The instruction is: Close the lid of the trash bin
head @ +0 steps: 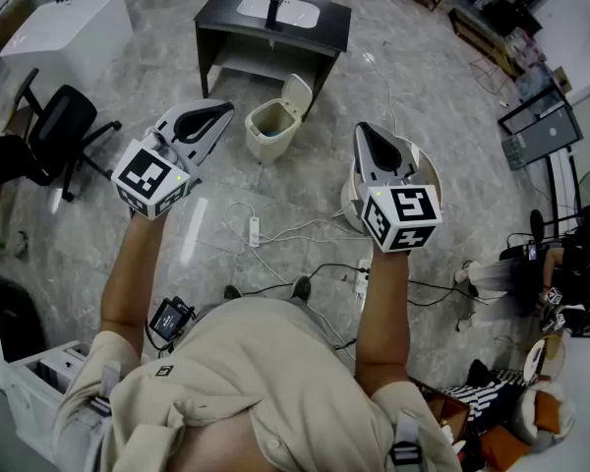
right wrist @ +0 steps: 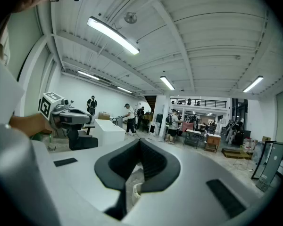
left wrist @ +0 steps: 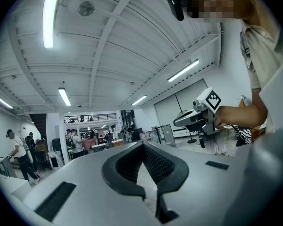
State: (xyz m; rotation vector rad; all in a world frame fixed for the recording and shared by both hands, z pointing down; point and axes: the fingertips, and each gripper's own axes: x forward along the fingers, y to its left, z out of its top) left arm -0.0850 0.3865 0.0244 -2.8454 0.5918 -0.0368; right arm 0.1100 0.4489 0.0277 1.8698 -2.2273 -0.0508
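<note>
Trash bin (head: 268,126) stands on the floor at 12 o'clock, before a dark table (head: 275,37), lid (head: 296,96) upright and open. Left gripper (head: 219,116) and right gripper (head: 367,136): jaws clenched, empty, well apart from the bin. Risks: a hard shove tips the bin; cables (head: 275,234) snag feet.

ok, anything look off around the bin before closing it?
Nothing is spilled or visibly damaged. The trash bin stands upright with its lid tipped back open. The only oddity is that loose white cables and a power strip sprawl over the floor between the person and the bin.
</note>
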